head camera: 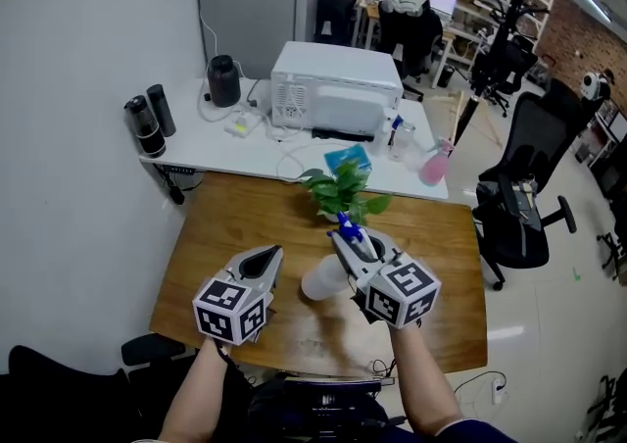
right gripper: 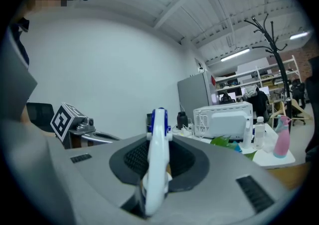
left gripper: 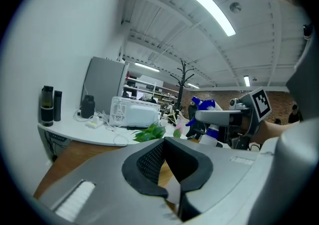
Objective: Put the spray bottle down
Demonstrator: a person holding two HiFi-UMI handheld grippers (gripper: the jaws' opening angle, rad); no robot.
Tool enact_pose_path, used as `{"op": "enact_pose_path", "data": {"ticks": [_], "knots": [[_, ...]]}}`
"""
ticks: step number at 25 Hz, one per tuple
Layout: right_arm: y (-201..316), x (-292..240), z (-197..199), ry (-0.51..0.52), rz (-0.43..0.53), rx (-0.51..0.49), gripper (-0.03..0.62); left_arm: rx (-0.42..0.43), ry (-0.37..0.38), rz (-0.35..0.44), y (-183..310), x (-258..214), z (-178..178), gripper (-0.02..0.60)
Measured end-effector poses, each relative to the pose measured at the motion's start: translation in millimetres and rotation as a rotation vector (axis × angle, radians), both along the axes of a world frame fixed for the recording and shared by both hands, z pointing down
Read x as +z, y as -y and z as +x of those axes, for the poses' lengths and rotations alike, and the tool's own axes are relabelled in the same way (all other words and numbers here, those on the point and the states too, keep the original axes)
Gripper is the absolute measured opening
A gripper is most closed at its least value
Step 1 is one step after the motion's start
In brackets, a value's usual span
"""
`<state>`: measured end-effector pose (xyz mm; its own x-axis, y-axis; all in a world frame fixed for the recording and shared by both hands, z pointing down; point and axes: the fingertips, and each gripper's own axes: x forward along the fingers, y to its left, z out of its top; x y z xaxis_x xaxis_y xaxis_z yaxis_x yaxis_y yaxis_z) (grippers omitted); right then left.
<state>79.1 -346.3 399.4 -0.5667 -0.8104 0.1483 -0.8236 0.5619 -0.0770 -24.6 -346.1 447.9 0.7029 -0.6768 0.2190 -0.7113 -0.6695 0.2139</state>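
The spray bottle has a pale body and a blue and white trigger head. It hangs above the wooden table, and my right gripper is shut on its neck. In the right gripper view the head stands upright between the pads. My left gripper hovers beside it on the left, apart from the bottle, its fingertips together and nothing held. The left gripper view shows the right gripper carrying the bottle on the right.
A small green potted plant stands at the table's far edge, just beyond the bottle. Behind it a white desk bears a white appliance, black flasks and a pink spray bottle. An office chair stands at right.
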Motion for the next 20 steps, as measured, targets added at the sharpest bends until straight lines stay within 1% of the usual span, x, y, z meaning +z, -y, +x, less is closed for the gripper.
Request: {"op": "enact_pose_path", "data": {"ticks": [3,8,14,20], "knots": [[22.4,8.4,-14.2,-0.027,0.007,0.010,0.081,-0.011,-0.032,-0.039,11.7,8.9,-14.9,0.008],[67.7,27.8,-29.6,-0.092,0.005,0.041,0.081,-0.036,-0.041,-0.072,28.8,23.0,-34.7,0.008],[108.9,44.4,-43.7,-0.189,-0.013,0.046,0.081,-0.038,-0.055,-0.091,37.6,30.4,-43.6,0.008],[135.0,52.5,-57.2,-0.230,-0.023,0.035,0.081,-0.035,-0.059,-0.098,48.3,35.8,-51.5,0.008]]}}
